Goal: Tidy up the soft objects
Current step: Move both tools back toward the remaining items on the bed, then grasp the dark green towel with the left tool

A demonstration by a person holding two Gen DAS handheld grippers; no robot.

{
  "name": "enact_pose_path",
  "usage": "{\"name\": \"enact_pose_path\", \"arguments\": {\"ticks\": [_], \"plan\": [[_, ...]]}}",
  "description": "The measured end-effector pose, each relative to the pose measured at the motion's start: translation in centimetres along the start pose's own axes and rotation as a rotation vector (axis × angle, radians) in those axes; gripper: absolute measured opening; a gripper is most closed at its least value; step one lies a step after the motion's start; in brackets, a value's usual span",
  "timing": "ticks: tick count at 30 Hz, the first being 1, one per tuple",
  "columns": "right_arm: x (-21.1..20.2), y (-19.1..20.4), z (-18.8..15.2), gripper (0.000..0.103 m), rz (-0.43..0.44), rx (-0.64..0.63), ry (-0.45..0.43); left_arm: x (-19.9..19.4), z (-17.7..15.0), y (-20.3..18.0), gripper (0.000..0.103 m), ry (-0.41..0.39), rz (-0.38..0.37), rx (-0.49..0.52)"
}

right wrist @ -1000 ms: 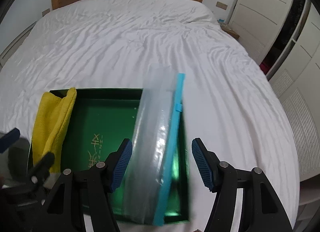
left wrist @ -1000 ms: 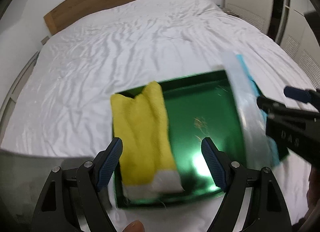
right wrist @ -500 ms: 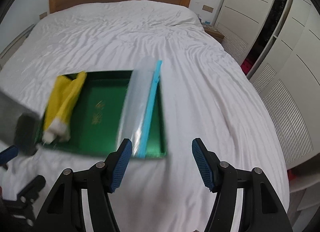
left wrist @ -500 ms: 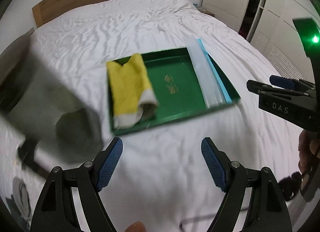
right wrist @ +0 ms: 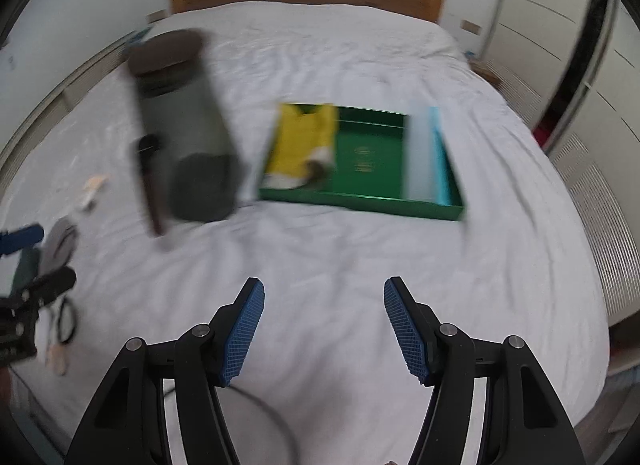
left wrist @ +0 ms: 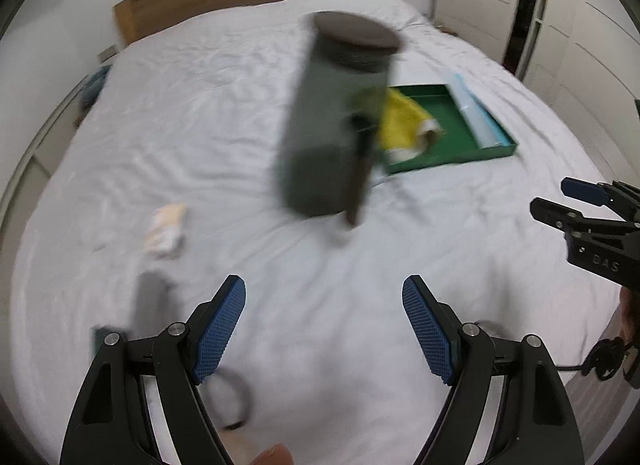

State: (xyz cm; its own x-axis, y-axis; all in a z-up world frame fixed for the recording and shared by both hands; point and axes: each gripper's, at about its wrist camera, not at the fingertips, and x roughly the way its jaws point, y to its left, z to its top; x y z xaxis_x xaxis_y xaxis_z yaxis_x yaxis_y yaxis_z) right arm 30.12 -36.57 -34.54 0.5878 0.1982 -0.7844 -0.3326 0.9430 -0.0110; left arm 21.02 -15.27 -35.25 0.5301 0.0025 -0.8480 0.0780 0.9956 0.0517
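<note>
A green tray (right wrist: 372,201) (left wrist: 460,155) lies on the white bed. In it a folded yellow cloth (right wrist: 304,145) (left wrist: 398,125) lies at the left end and a clear bag with a blue zip edge (right wrist: 426,157) (left wrist: 478,113) at the right end. My left gripper (left wrist: 324,325) is open over bare sheet, well back from the tray. My right gripper (right wrist: 324,329) is open too, with nothing between its fingers, and it shows from the side at the right edge of the left wrist view (left wrist: 576,201).
A tall grey-green canister with a dark lid (left wrist: 340,117) (right wrist: 180,125) stands on the bed left of the tray. Small items lie near it: a pale packet (left wrist: 166,229), a grey piece (right wrist: 60,245), a dark ring (left wrist: 236,401). White cupboards line the right side.
Both grippers have pulled back and up from the tray, which now looks smaller and farther. The canister and the small items have come into view. The cloth and the bag stay in the tray.
</note>
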Motion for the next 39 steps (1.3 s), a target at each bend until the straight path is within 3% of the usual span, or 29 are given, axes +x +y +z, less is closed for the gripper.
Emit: {"name": "enact_pose_path", "arguments": {"ticks": [8,15,25,30,39], "plan": [[-2.5,11.6,-2.8,0.063,0.155,-0.045,0.019,-2.2,-6.6,13.6,0.076,0.090,0.142,-0.073],[-1.7,19.0,-5.1,0.063,0.269,-0.080,0.068,-0.6,-10.7,20.6,0.076,0.182,0.136,-0.130],[-0.5,23.7,-5.9,0.063,0.331,-0.106,0.106,2.4,-12.6,22.9,0.076,0.225,0.079,-0.152],[2.1,26.7,-6.6,0.063,0.351,-0.125,0.133,3.8,-12.9,22.8,0.076,0.238,0.062,-0.136],[3.9,28.4,-7.9,0.063,0.366,-0.131,0.163,6.2,-13.5,23.1,0.076,0.267,0.040,-0.131]]}}
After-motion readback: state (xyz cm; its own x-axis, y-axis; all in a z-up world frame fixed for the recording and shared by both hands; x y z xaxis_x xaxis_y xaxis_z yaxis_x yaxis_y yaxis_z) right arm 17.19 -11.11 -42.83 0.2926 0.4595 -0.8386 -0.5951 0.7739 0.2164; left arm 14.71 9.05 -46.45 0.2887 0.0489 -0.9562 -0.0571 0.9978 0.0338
